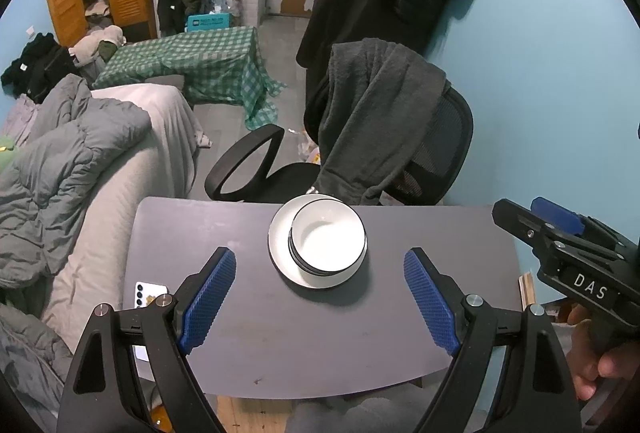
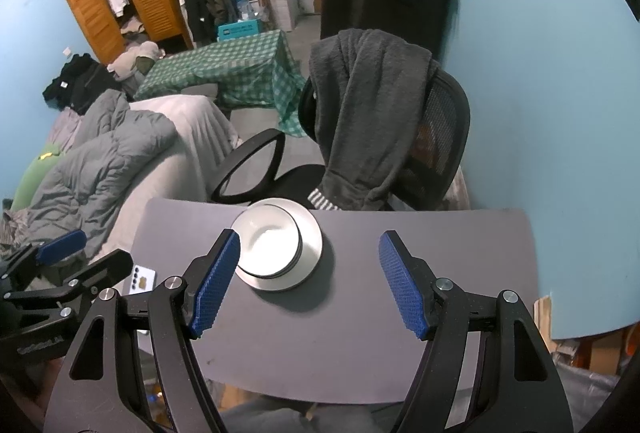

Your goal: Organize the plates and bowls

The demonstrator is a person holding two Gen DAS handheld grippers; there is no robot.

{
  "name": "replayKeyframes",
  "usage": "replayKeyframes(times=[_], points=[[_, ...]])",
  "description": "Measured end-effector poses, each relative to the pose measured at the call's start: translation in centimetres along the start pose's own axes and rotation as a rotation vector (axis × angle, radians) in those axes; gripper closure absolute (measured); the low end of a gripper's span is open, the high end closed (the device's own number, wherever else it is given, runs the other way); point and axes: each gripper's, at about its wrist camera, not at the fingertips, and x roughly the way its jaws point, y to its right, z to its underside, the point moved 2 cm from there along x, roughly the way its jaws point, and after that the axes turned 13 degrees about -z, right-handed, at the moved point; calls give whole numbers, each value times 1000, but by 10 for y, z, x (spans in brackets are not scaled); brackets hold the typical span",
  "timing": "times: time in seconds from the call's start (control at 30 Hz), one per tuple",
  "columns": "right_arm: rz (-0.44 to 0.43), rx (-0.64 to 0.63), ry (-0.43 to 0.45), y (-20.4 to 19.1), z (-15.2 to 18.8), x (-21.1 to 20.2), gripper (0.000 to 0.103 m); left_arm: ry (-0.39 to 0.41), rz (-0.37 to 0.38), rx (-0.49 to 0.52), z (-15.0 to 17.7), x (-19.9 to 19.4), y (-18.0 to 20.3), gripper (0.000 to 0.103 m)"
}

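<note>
Two grippers hang over the near edge of the grey table [image 1: 420, 233], both with jaws spread wide and nothing between the blue pads. From the left gripper [image 1: 320, 303], the stack of white bowls [image 1: 328, 239] lies straight ahead and a little beyond the fingertips, almost centred between the two fingers. From the right gripper [image 2: 310, 283], the same bowls [image 2: 268, 241] lie ahead but off to the left, with the left blue pad [image 2: 216, 283] overlapping their near-left rim in that view; whether it touches I cannot tell, though it looks to be above the crockery.

Those bowls sit nested, dark-rimmed, on a white plate [image 1: 280, 253], shifted toward the plate's right side in the left view, so a crescent of plate shows at left and near. Being round, the stack has no long axis; any approach across its width would serve. By my reading the left gripper is the better lined up, and the stacking looks largely done.

Further out, a phone [image 1: 150, 293] lies at the table's left edge, and an office chair [image 1: 440, 153] draped with a dark fleece stands beyond the far edge.
</note>
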Motion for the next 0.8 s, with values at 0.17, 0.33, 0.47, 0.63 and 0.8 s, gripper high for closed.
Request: replayKeyframes(times=[0.17, 0.33, 0.47, 0.63, 0.8], points=[[-1, 2, 2, 1, -2, 1, 31, -32, -21, 15, -2, 6, 5, 16], [-2, 1, 2, 2, -2, 1, 31, -33, -30, 21, -3, 6, 7, 16], [-2, 4, 3, 2, -3, 1, 31, -20, -28, 9, -3, 3, 4, 16], [-1, 5, 5, 4, -5, 2, 31, -10, -22, -3, -5, 2, 2, 16], [-1, 5, 5, 3, -5, 2, 31, -13, -12, -7, -4, 2, 0, 16]])
